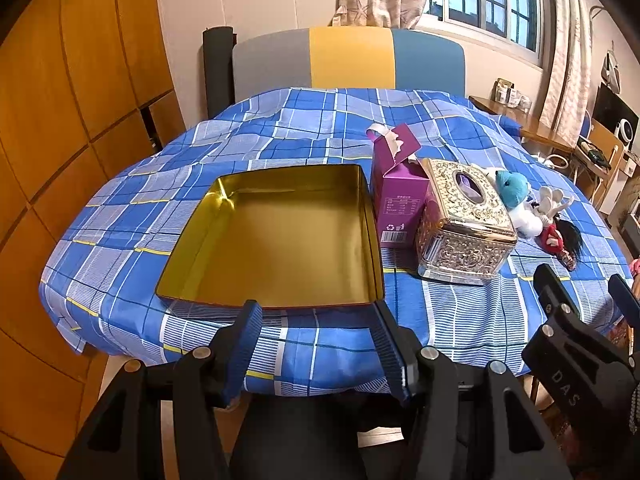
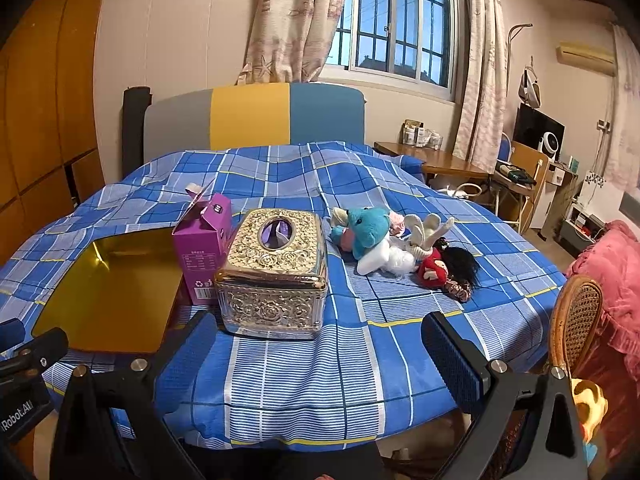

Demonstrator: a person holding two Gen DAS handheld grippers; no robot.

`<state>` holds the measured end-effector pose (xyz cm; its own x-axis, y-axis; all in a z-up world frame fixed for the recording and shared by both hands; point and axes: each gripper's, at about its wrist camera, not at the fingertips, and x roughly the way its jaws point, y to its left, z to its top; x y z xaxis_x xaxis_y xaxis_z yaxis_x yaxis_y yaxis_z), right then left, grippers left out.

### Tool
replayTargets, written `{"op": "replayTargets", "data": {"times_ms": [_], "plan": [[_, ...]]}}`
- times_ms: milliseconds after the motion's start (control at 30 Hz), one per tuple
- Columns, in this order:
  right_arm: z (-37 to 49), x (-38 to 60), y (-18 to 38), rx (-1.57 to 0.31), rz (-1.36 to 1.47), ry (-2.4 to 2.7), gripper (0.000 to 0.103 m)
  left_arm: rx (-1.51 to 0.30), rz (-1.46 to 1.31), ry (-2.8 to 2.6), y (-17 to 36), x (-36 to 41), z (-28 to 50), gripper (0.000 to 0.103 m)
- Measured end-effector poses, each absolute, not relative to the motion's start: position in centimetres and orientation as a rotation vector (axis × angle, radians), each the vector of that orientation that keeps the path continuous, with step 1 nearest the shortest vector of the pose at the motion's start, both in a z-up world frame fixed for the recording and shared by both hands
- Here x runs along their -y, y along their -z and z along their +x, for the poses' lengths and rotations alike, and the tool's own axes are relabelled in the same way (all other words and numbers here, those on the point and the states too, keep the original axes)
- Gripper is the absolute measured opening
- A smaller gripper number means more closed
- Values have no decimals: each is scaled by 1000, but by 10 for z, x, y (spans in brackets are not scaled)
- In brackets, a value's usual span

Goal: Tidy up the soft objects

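A pile of soft toys lies on the blue checked tablecloth point(image 2: 304, 364): a teal plush point(image 2: 366, 226), a white bunny plush point(image 2: 420, 236) and a red doll with black hair point(image 2: 442, 266). They also show at the right in the left wrist view: the teal plush point(image 1: 512, 188) and the doll point(image 1: 558, 236). An empty gold tin tray point(image 1: 276, 240) sits at the left, also in the right wrist view point(image 2: 116, 292). My left gripper point(image 1: 316, 344) is open and empty, just in front of the tray. My right gripper point(image 2: 320, 360) is open and empty, short of the toys.
A purple carton point(image 2: 204, 248) and an ornate gold tissue box point(image 2: 276, 272) stand between the tray and the toys. A chair back point(image 2: 256, 116) stands behind the table. A wicker chair point(image 2: 576, 320) and pink fabric point(image 2: 612, 272) are at the right.
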<state>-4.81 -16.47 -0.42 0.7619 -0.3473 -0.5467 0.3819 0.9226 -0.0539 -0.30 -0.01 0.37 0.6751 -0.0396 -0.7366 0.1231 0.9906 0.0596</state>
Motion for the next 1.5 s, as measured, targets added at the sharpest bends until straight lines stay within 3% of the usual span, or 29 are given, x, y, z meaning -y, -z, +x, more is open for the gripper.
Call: {"op": "replayTargets", "data": {"times_ms": [1500], "plan": [[-47, 166, 7, -591, 60, 401, 103, -838, 117, 101, 1, 3, -4, 56]]}}
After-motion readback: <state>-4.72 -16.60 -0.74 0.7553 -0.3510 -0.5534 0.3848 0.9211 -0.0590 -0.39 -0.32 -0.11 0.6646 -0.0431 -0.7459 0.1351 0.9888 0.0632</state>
